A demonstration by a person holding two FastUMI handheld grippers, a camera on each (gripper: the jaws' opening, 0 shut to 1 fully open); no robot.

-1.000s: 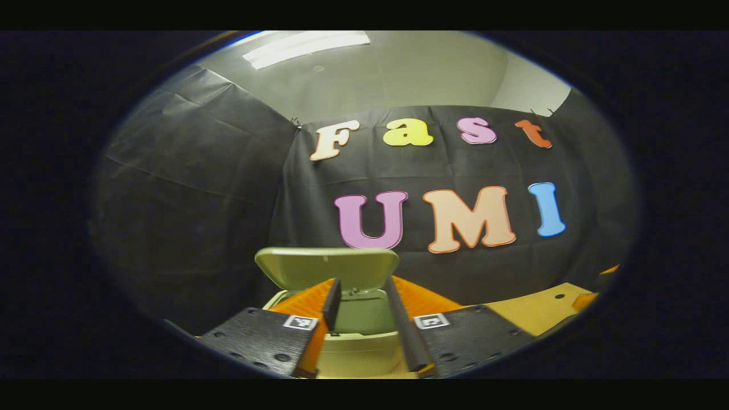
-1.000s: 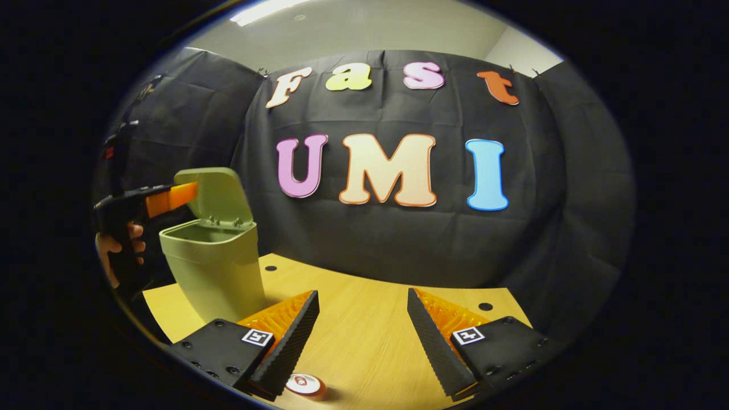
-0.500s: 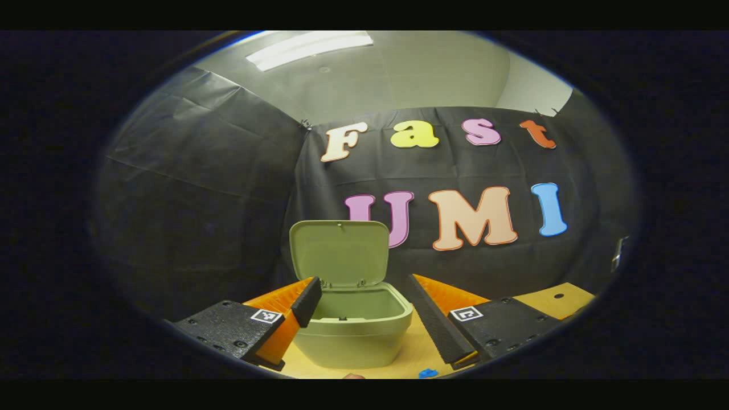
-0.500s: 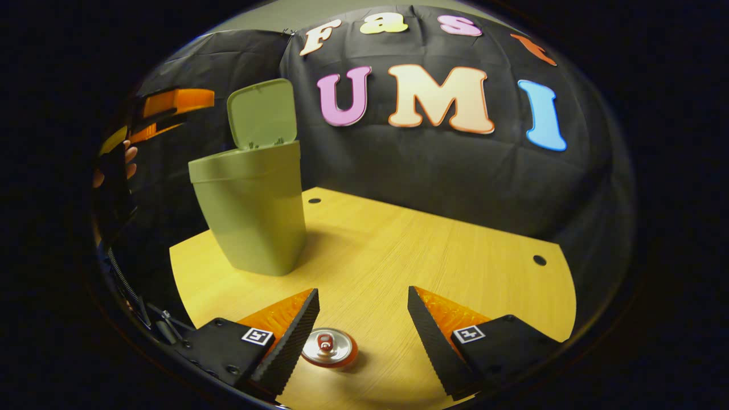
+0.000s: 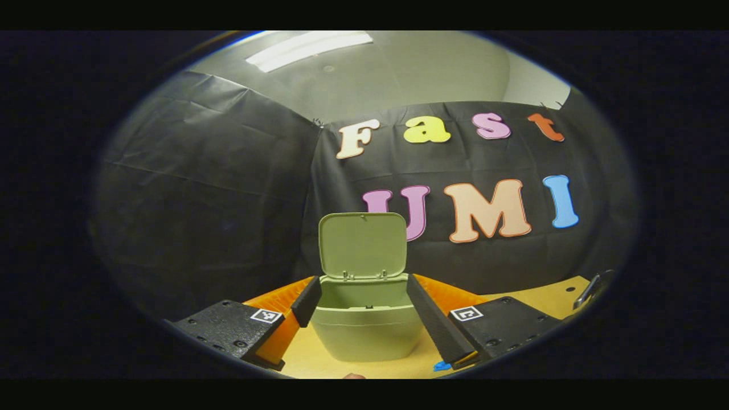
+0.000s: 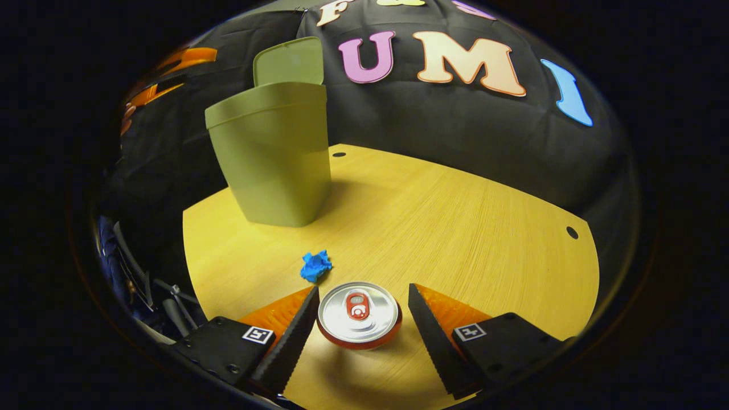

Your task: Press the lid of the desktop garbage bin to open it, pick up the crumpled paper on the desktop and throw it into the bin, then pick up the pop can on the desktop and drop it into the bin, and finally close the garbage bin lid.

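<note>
- Right gripper (image 6: 360, 322): jaws spread wide, empty; pop can (image 6: 359, 313) upright between them, untouched.
- Crumpled paper (image 6: 315, 266): on surface (image 6: 455, 228), just ahead-left.
- Left gripper (image 5: 364, 310): jaws parted, empty; open bin (image 5: 367, 324) ahead.

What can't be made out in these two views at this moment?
- Bin interior, right gripper view: hidden by its own wall.
- Bin bottom, left gripper view: hidden behind its front rim.
- Crumpled paper, left gripper view: a sliver, cut off behind the left gripper.
- Pop can side, right gripper view: seen from above between the right gripper fingers; contact unclear.
</note>
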